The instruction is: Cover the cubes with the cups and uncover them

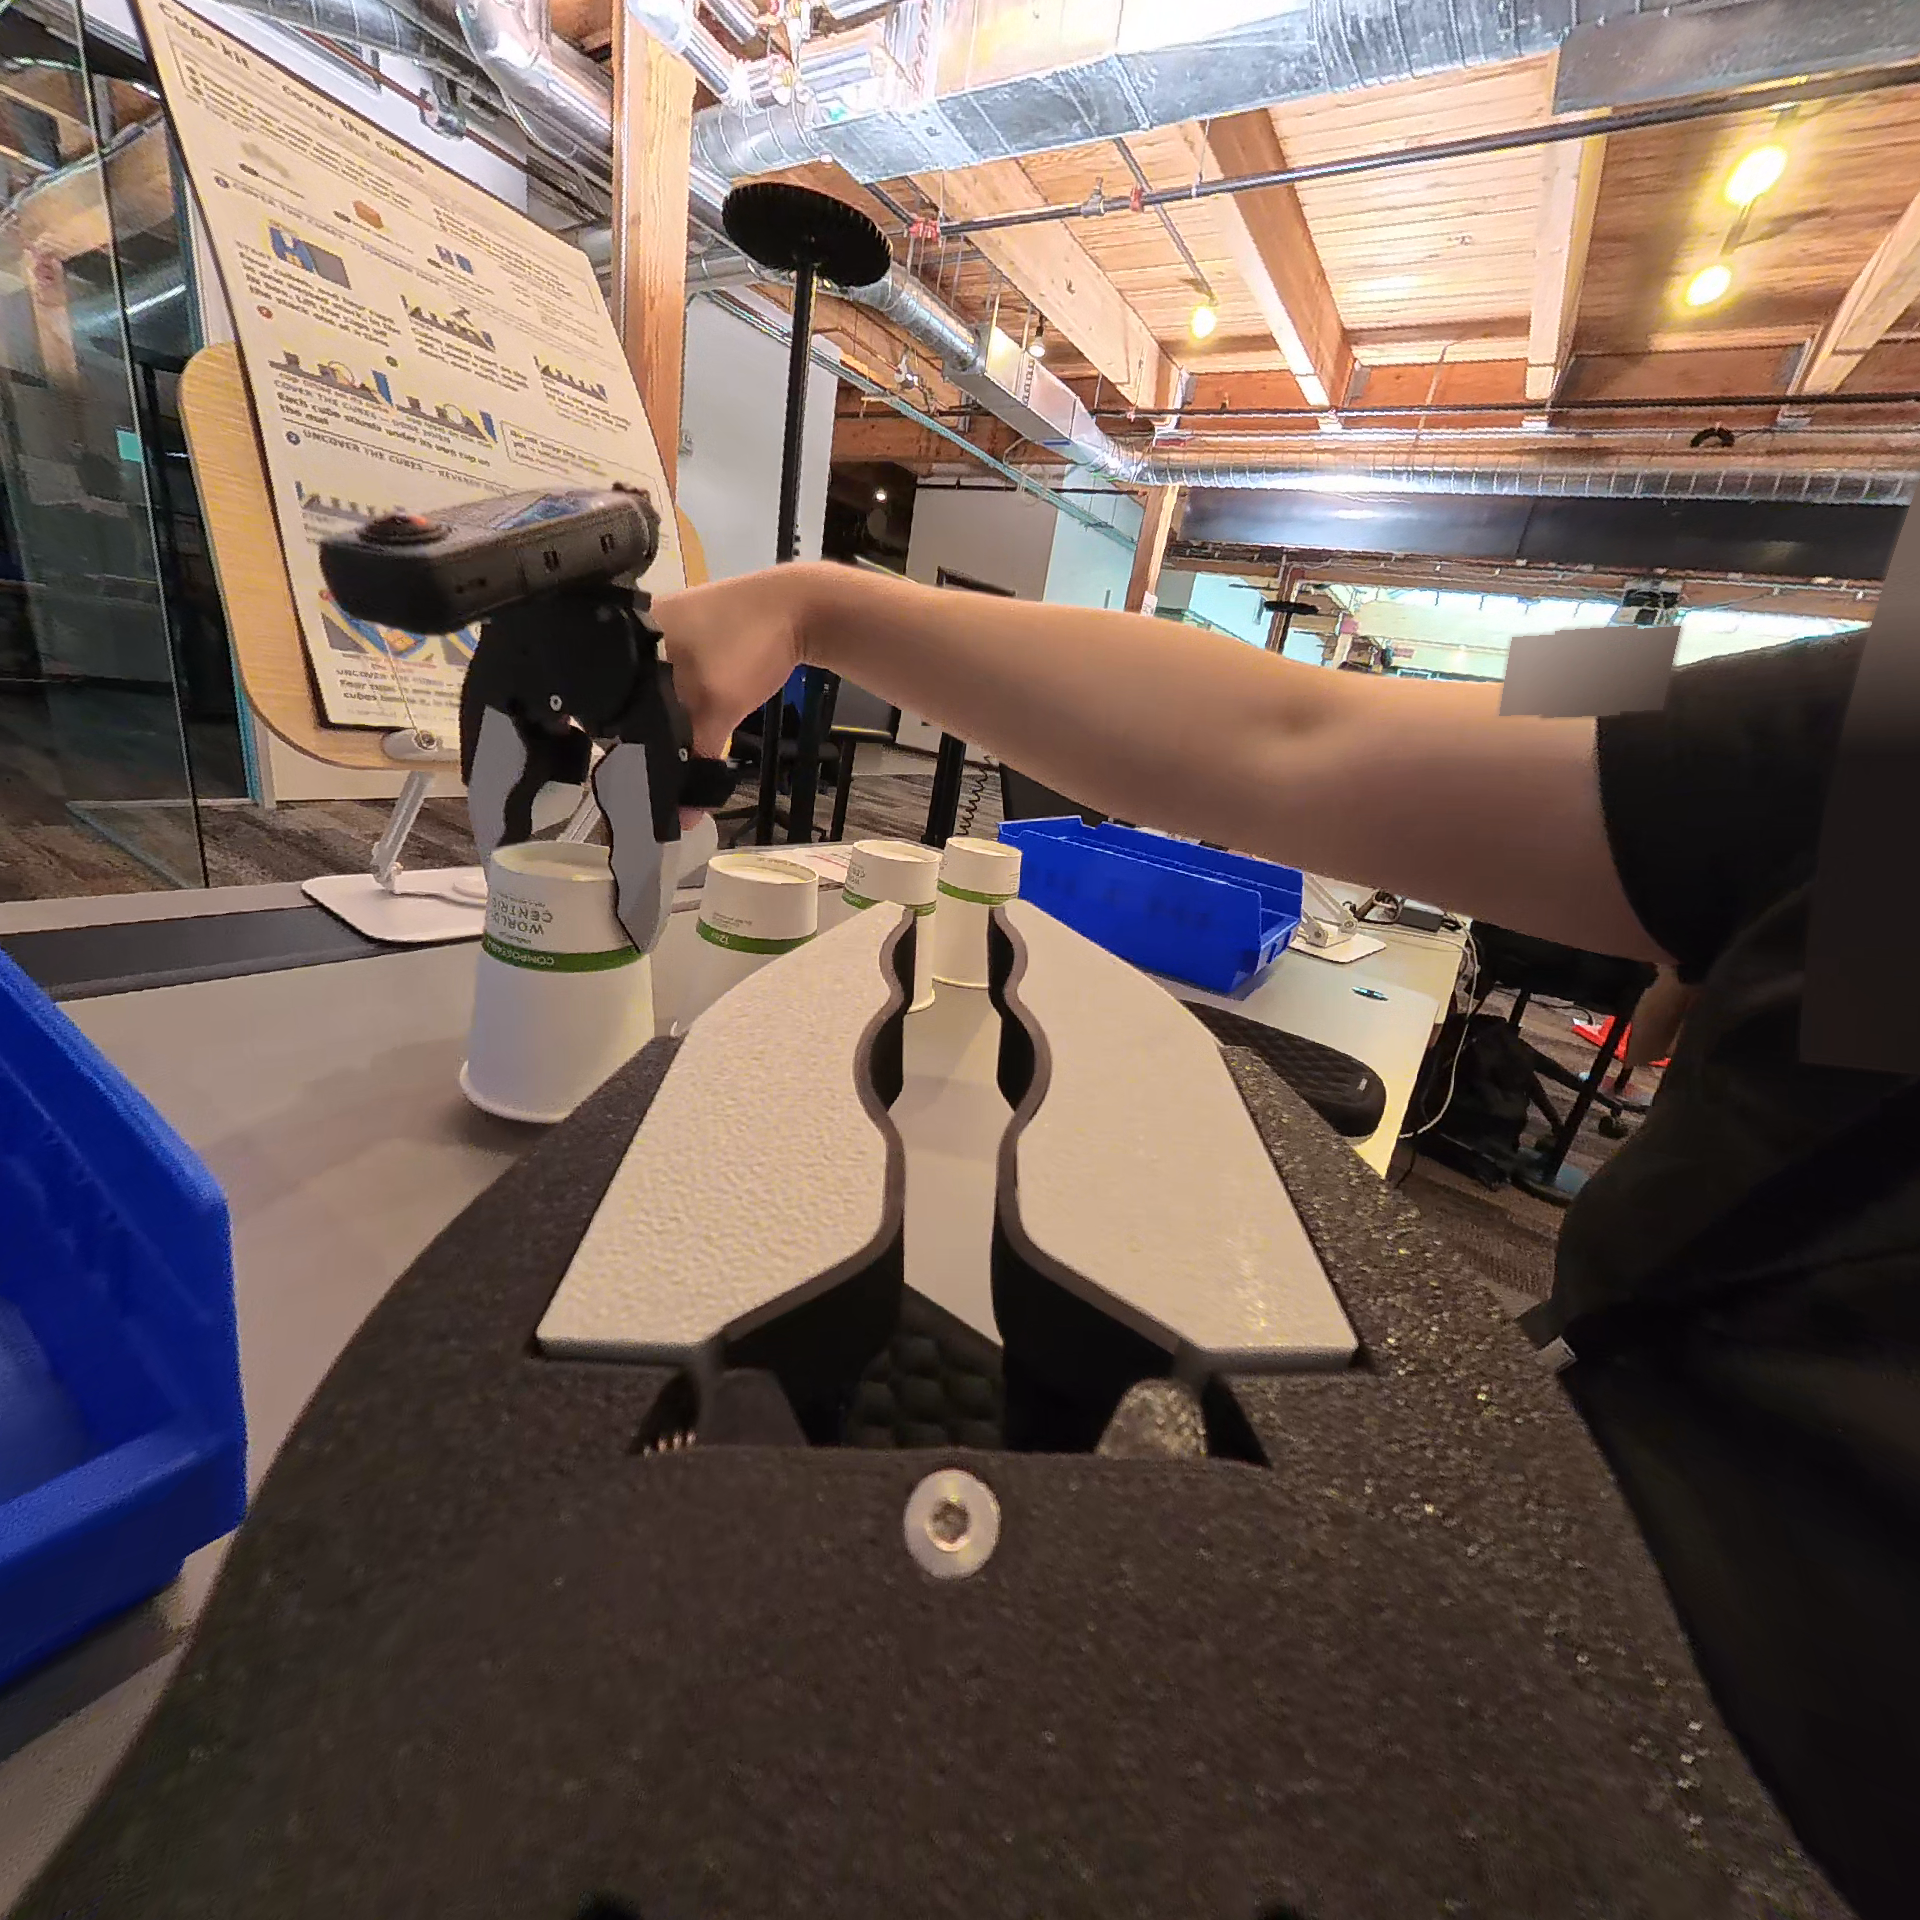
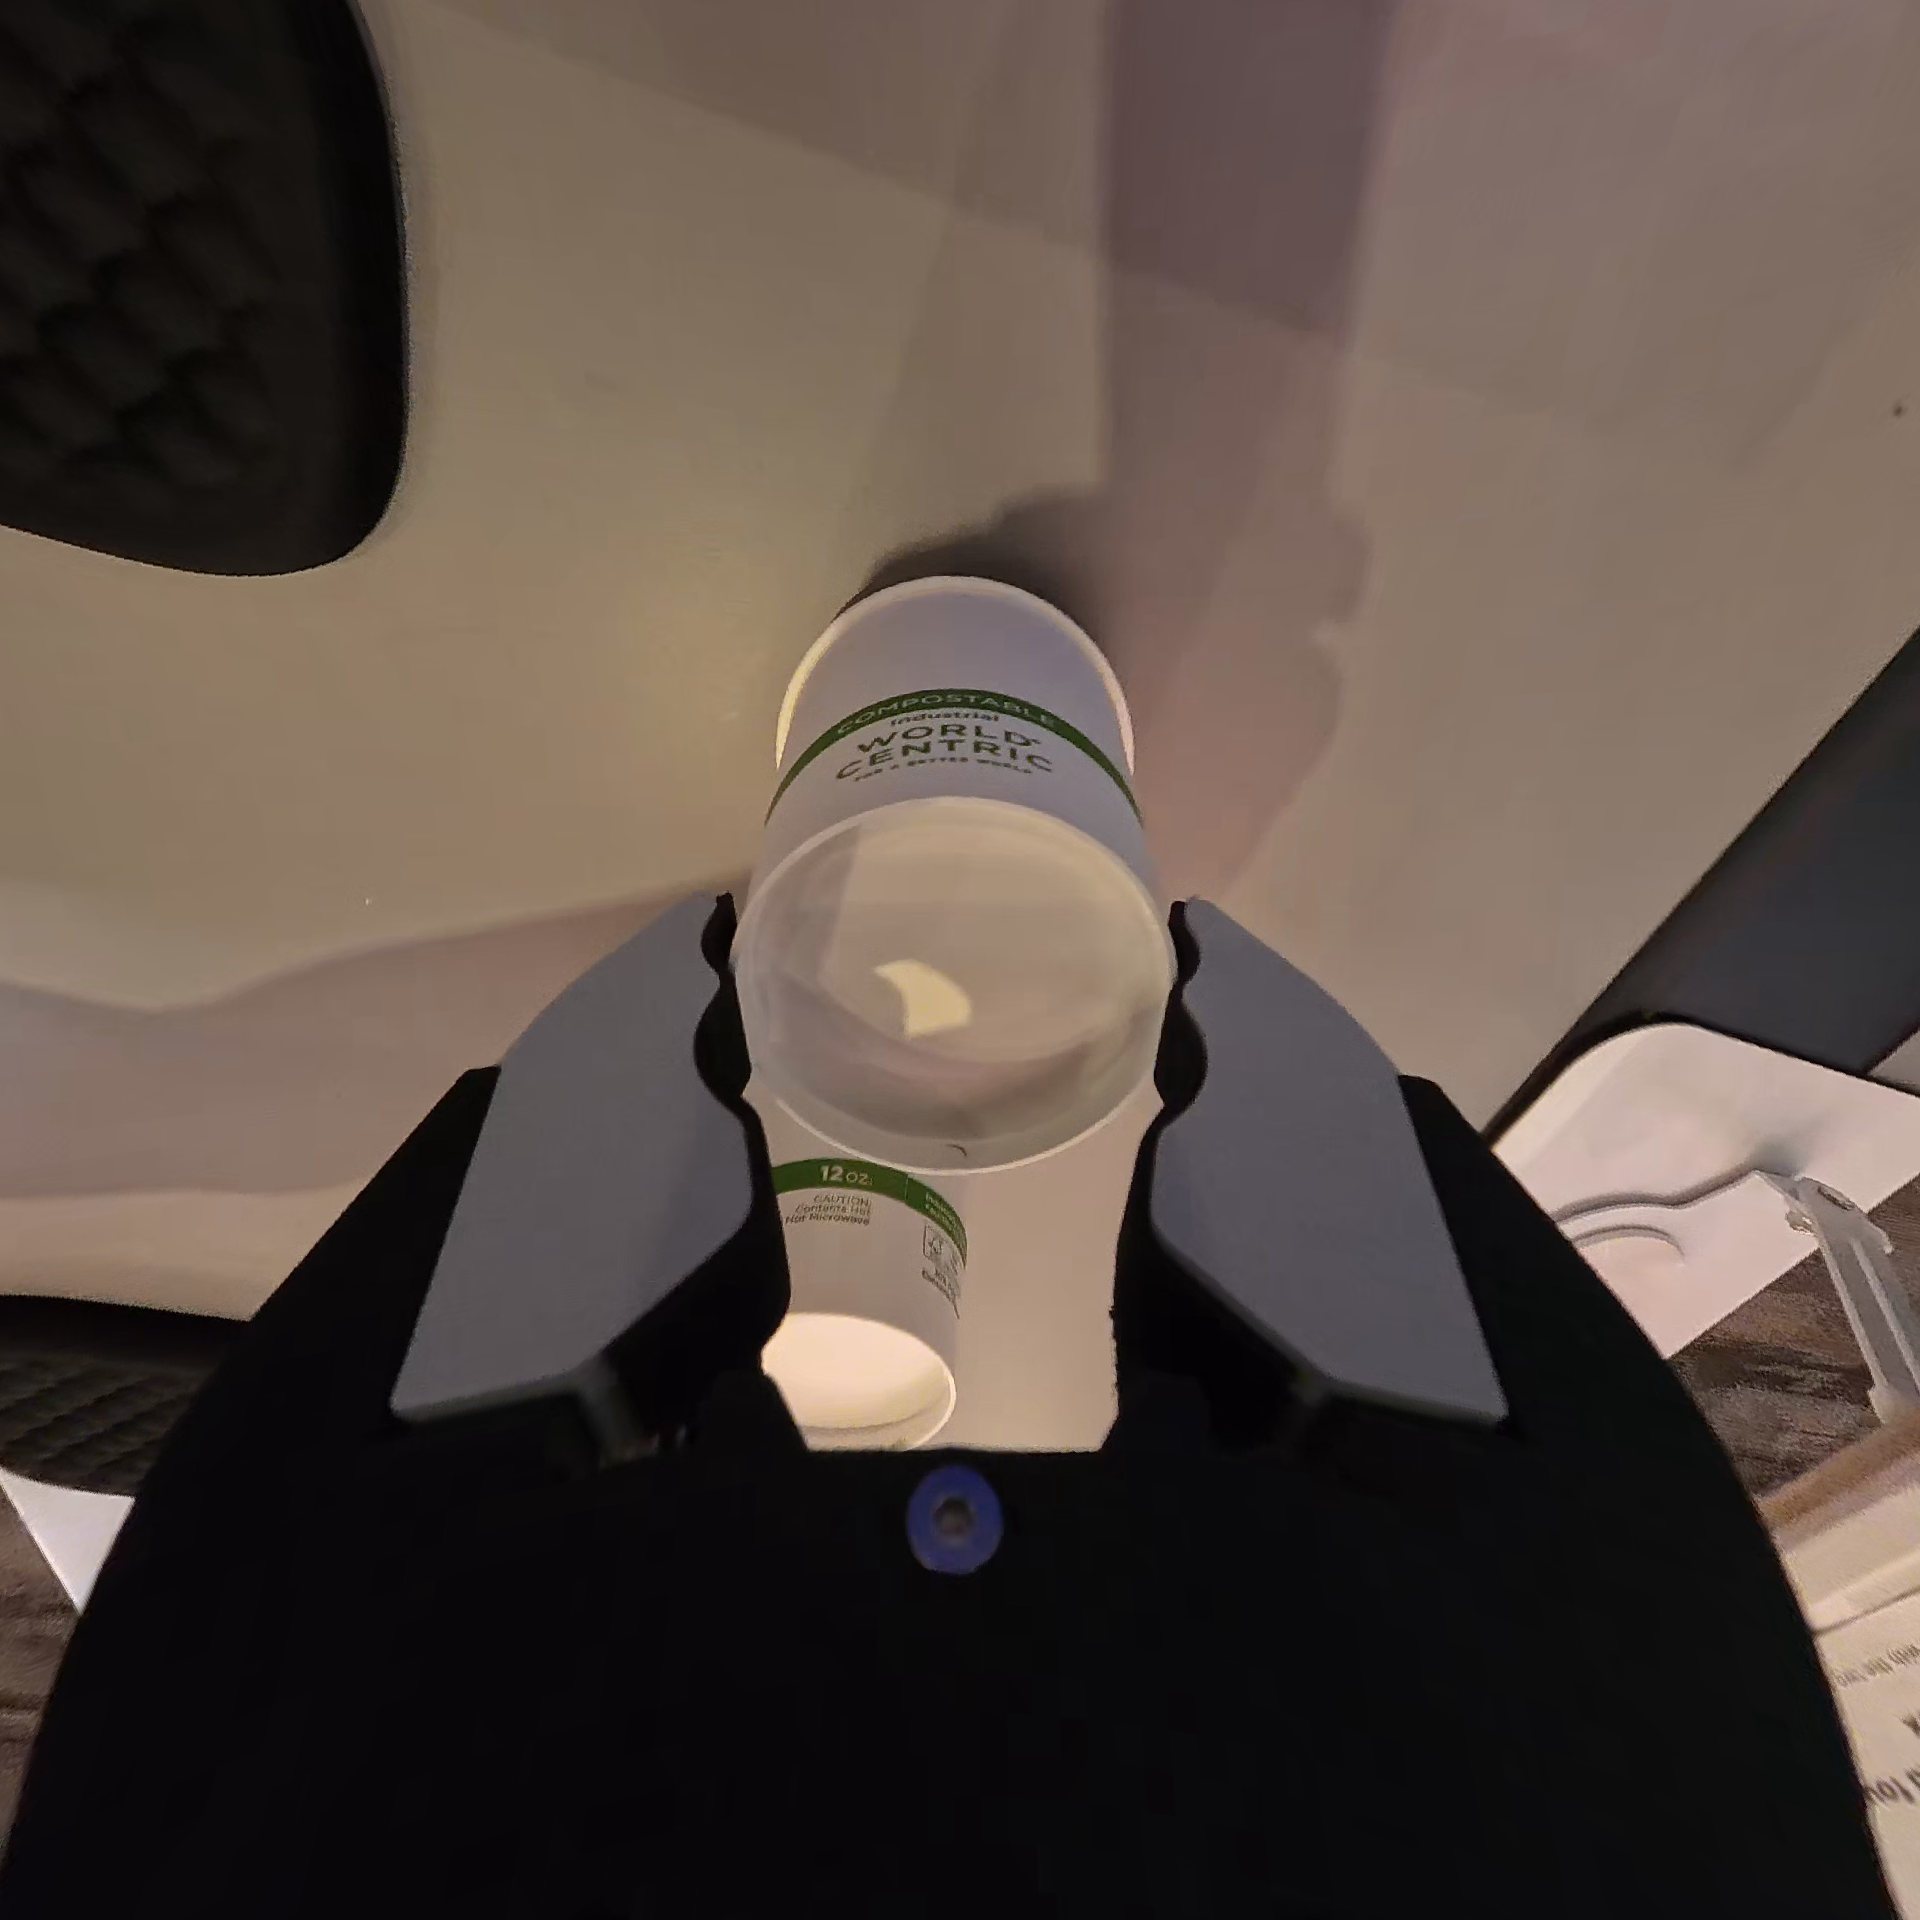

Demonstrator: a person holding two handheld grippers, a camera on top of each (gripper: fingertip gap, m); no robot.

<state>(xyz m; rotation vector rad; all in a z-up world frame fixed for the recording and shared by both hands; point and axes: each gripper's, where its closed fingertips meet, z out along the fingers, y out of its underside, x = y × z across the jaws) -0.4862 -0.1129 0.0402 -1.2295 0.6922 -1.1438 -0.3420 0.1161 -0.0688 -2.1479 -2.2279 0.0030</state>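
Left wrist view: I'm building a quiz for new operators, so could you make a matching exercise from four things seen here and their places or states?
Things:
1. left gripper
2. right gripper
3. far blue bin
4. instruction board

Places or states:
A. propped on a white stand
B. fingers on either side of the nearest cup, at its upturned base
C. holds nothing, fingers a narrow gap apart
D. on the table beyond the row of cups

Pairs: 1-C, 2-B, 3-D, 4-A
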